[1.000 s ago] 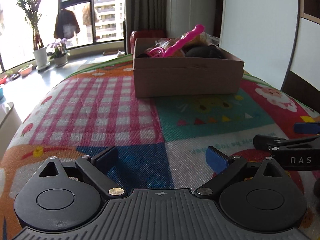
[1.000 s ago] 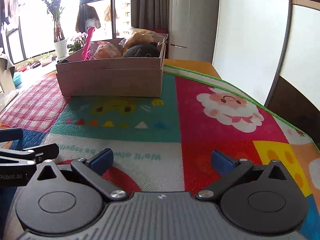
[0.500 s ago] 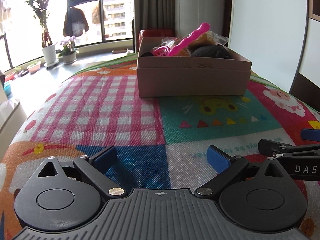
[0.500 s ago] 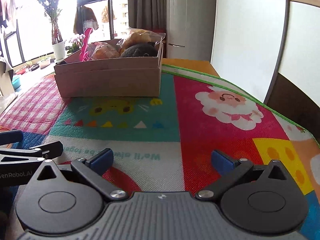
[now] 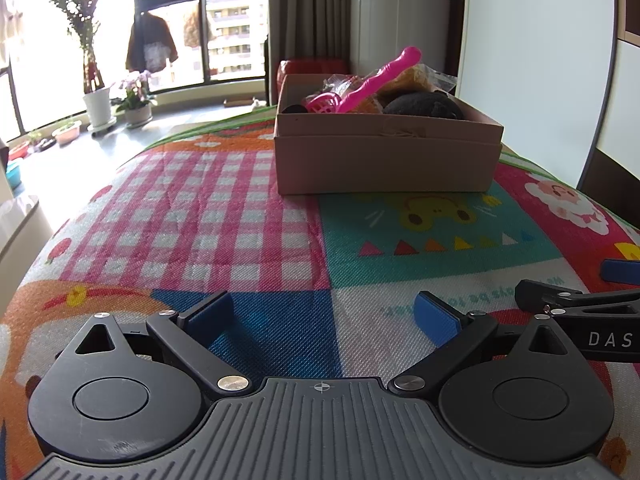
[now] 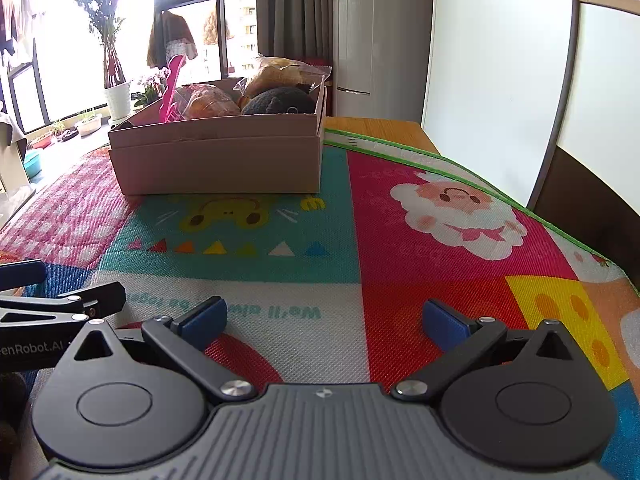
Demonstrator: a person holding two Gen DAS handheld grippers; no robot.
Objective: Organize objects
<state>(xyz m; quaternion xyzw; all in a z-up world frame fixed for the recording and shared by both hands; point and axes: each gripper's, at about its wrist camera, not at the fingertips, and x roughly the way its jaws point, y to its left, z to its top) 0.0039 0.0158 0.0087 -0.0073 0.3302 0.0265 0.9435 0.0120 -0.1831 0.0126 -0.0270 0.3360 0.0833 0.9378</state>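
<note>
A plain brown cardboard box (image 5: 386, 160) is seen at 12 o'clock on a patchwork play mat (image 5: 248, 216). The mat is printed with pink-and-white gingham at 10 o'clock, a teal panel with a yellow cartoon face and a row of coloured triangles at 1 o'clock, and a deep blue patch at 6 o'clock. A bright pink plastic scoop (image 5: 372, 84) and a black plush toy (image 5: 424, 106) are shown in the box. Blue pads (image 5: 434, 318) are carried on black gripper fingers.

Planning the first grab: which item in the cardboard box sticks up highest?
The bright pink plastic scoop: its long handle angles up above the bagged bread and the dark plush toy, which sit lower.
</note>
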